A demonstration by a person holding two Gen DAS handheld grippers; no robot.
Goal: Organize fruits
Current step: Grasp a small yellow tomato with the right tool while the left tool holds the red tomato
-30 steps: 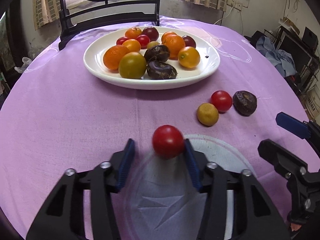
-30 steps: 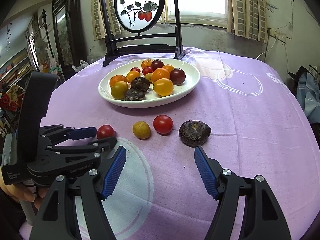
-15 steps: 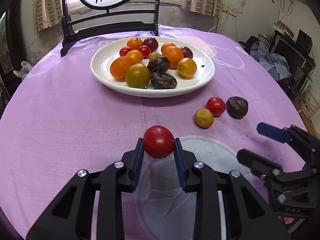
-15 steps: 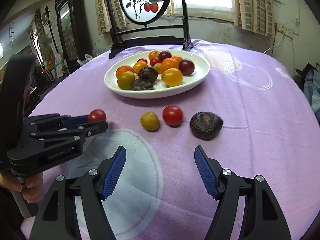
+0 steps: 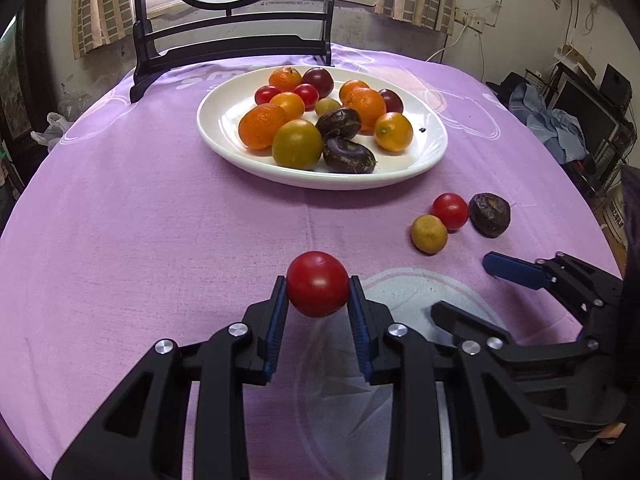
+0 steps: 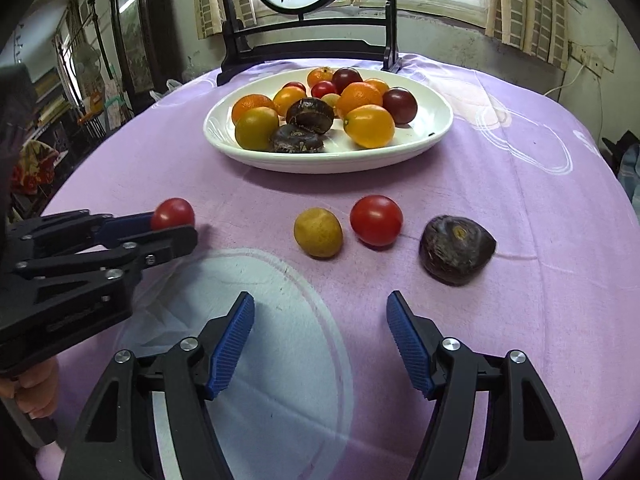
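Note:
My left gripper (image 5: pixel 318 286) is shut on a red tomato (image 5: pixel 318 283) and holds it above the purple cloth; it also shows in the right wrist view (image 6: pixel 173 213). A white plate (image 5: pixel 424 160) with several oranges, tomatoes and dark fruits sits beyond it, also in the right wrist view (image 6: pixel 432 136). Loose on the cloth lie a yellow fruit (image 6: pixel 318 232), a second red tomato (image 6: pixel 376 220) and a dark wrinkled fruit (image 6: pixel 456 249). My right gripper (image 6: pixel 320 320) is open and empty, just short of these three.
A dark wooden stand with a round painted panel (image 5: pixel 232 12) stands behind the plate at the table's far edge. A pale printed circle (image 6: pixel 248 320) marks the cloth under my grippers. Cluttered furniture (image 5: pixel 592 120) stands past the table's right edge.
My left gripper has closed on the red tomato and lifted it. Both grippers have risen and moved closer to the plate; the right gripper stays open.

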